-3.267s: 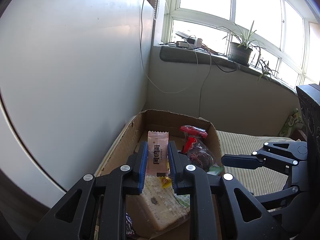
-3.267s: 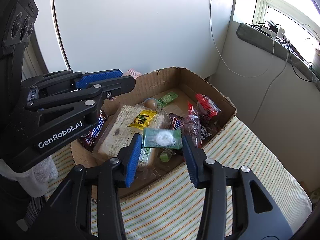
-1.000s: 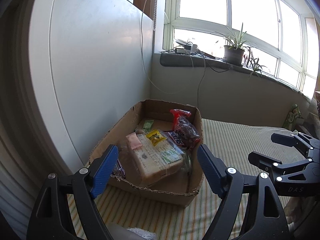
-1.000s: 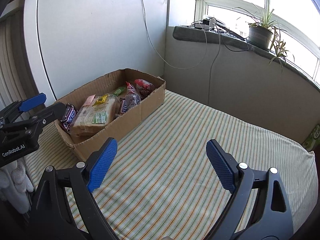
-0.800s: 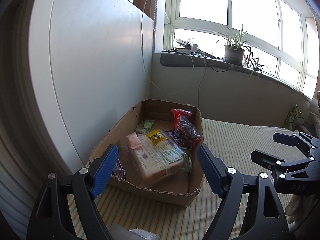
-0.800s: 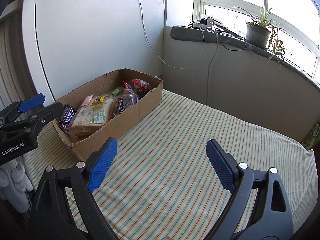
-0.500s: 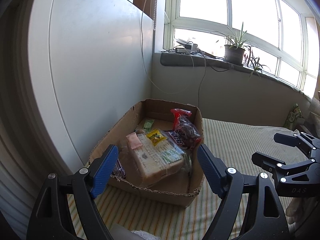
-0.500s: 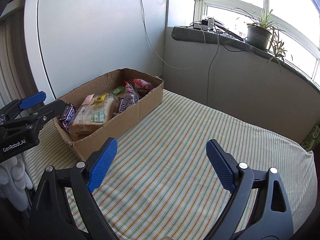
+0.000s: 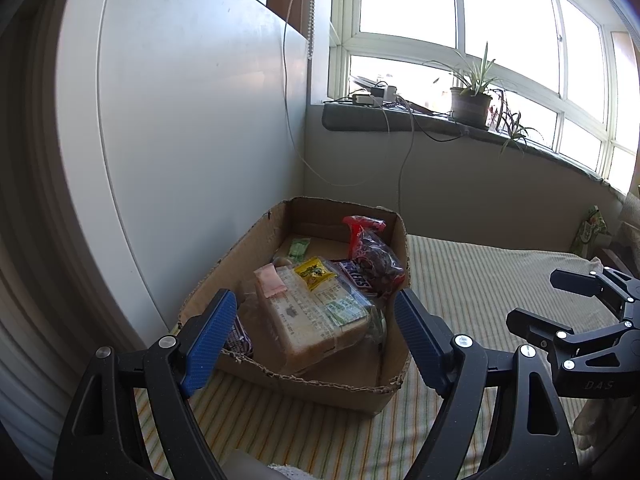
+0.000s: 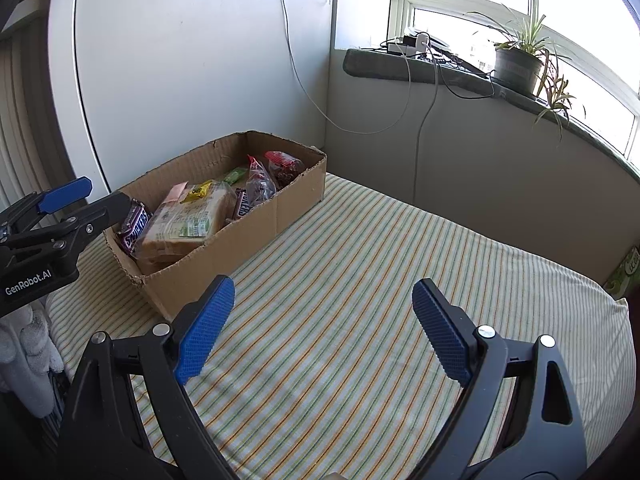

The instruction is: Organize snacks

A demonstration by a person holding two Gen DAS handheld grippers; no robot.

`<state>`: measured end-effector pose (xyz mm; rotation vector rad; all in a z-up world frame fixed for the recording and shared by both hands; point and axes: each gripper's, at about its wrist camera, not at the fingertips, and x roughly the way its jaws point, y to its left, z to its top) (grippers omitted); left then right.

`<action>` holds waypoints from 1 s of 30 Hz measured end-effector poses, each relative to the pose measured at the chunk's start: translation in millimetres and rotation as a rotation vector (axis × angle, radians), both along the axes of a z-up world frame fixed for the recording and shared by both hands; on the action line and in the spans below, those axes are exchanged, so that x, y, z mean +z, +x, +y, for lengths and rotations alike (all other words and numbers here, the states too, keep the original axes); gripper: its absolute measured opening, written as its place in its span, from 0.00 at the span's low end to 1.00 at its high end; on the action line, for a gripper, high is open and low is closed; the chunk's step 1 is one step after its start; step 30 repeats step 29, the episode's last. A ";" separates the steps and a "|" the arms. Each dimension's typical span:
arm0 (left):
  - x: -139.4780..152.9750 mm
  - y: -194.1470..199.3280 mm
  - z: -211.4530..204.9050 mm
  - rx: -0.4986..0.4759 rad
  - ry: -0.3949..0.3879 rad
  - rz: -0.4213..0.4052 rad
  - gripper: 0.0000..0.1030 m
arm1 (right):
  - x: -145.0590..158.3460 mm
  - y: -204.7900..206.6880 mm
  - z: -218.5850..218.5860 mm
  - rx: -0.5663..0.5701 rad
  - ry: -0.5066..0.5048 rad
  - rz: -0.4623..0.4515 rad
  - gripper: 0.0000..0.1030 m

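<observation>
Left wrist view shows the left gripper [image 9: 314, 336] with its blue-padded jaws spread wide and nothing between the pads; it hangs just short of the near end of a cardboard box [image 9: 320, 390]. That box sits on a striped cloth [image 9: 472, 280] against the white wall panel [image 9: 180, 140]. Going left to right inside it: a dark wrapper tucked at the near left corner, a small pink packet [image 9: 270, 280], a bagged loaf of sliced bread [image 9: 316, 320] with a yellow sachet [image 9: 314, 272] lying on top, a green packet [image 9: 299, 246] farther back, a Snickers bar [image 9: 358, 274], and a clear bag with a red top [image 9: 374, 252] leaning at the right wall. At the far right the right gripper [image 9: 532, 300] hovers over bare cloth, well apart from the box.

From the right wrist view, the left gripper [image 10: 86, 196] is at the left edge, close by the box's near corner, where a second Snickers bar [image 10: 136, 220] stands on end. The cardboard box [image 10: 256, 220] holds all the snacks. The right gripper [image 10: 324, 332] has its jaws wide apart, empty, over the striped cloth [image 10: 400, 260]. A potted plant [image 10: 518, 64] stands on the windowsill [image 10: 460, 74] at the right.
</observation>
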<state>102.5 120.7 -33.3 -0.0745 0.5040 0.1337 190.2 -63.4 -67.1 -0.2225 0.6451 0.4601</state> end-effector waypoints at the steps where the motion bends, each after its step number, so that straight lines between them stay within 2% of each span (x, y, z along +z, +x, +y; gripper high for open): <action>1: -0.1 0.2 0.2 0.000 0.001 0.001 0.79 | -0.2 0.1 -0.4 0.002 0.000 0.001 0.90; 30: -2.5 -1.9 2.2 0.004 0.002 0.002 0.79 | -7.3 1.7 -6.8 -0.009 -0.008 0.011 0.90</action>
